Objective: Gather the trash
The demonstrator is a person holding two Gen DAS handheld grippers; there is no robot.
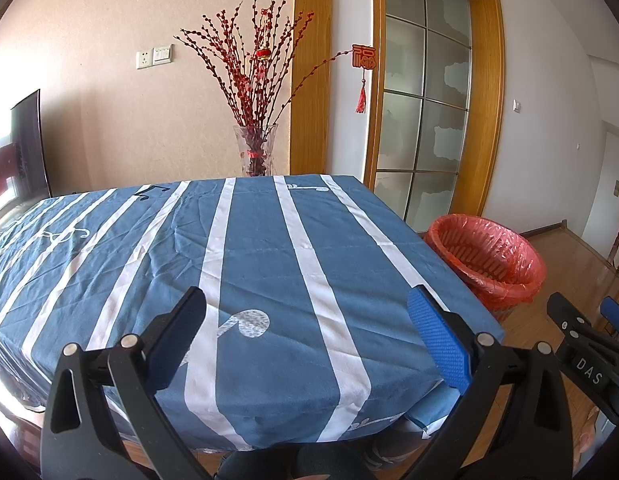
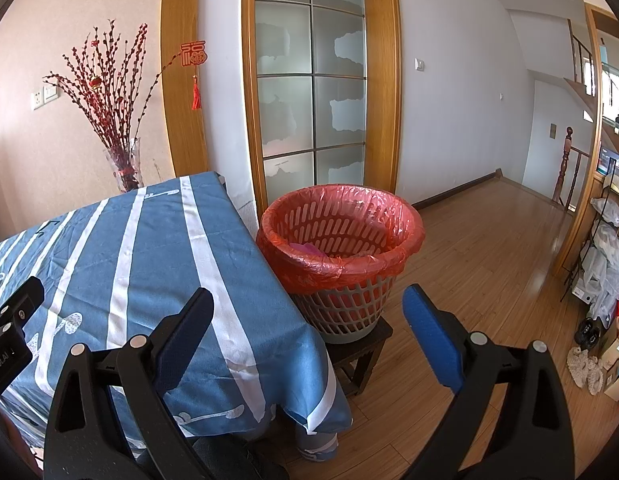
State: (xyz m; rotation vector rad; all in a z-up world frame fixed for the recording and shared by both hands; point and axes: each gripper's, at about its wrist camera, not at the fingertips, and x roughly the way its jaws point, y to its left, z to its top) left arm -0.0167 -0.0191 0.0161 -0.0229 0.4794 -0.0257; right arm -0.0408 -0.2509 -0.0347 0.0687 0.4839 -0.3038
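Observation:
A grey lattice waste basket point(image 2: 341, 240) lined with a red plastic bag stands on a small dark stool right of the table; something pink lies inside it. It also shows in the left wrist view point(image 1: 485, 256). My left gripper point(image 1: 307, 308) is open and empty above the near part of the blue striped tablecloth point(image 1: 249, 248). My right gripper point(image 2: 307, 308) is open and empty, over the table's right front corner, the basket just beyond it. No loose trash shows on the cloth.
A glass vase of red branches point(image 1: 256, 152) stands behind the table's far edge. A glazed wooden door point(image 2: 309, 80) is behind the basket. Wooden floor point(image 2: 489, 248) stretches to the right, with a cluttered shelf rack point(image 2: 605, 248) at the far right.

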